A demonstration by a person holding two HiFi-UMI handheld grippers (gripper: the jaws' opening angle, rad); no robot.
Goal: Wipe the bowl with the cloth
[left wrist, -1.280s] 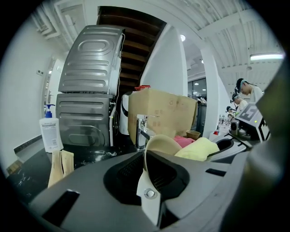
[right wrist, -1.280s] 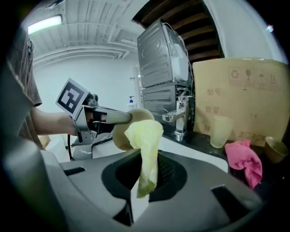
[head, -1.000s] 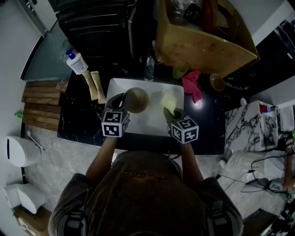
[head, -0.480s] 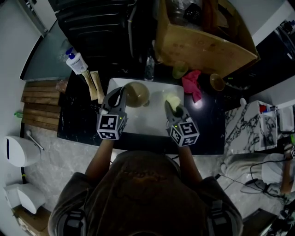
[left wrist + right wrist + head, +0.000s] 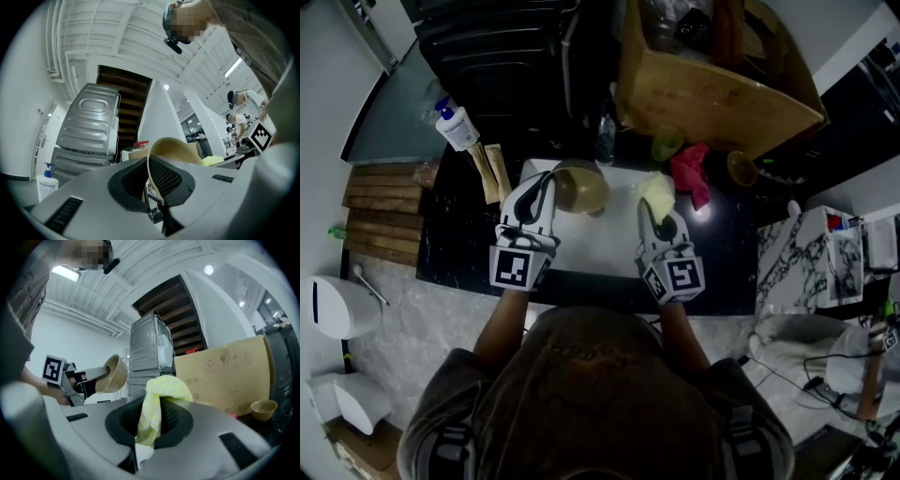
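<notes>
In the head view my left gripper (image 5: 546,190) is shut on the rim of a tan bowl (image 5: 581,187), held up and tilted above the far edge of the white tray (image 5: 591,239). In the left gripper view the bowl (image 5: 176,149) has its rim clamped between the jaws. My right gripper (image 5: 652,208) is shut on a yellow cloth (image 5: 657,192), lifted beside the bowl and apart from it. The right gripper view has the cloth (image 5: 157,401) bunched between the jaws, with the bowl (image 5: 112,373) at the left.
Beyond the tray stand a cardboard box (image 5: 722,84), a clear bottle (image 5: 603,141), a green cup (image 5: 666,143), a pink cloth (image 5: 689,173) and a small bowl (image 5: 741,167). A soap dispenser (image 5: 455,127) and two packets (image 5: 492,173) lie to the left. Wooden slats (image 5: 384,211) border the counter.
Both grippers have tilted upward and lifted. The bowl and the cloth have risen from over the tray's middle toward its far edge.
</notes>
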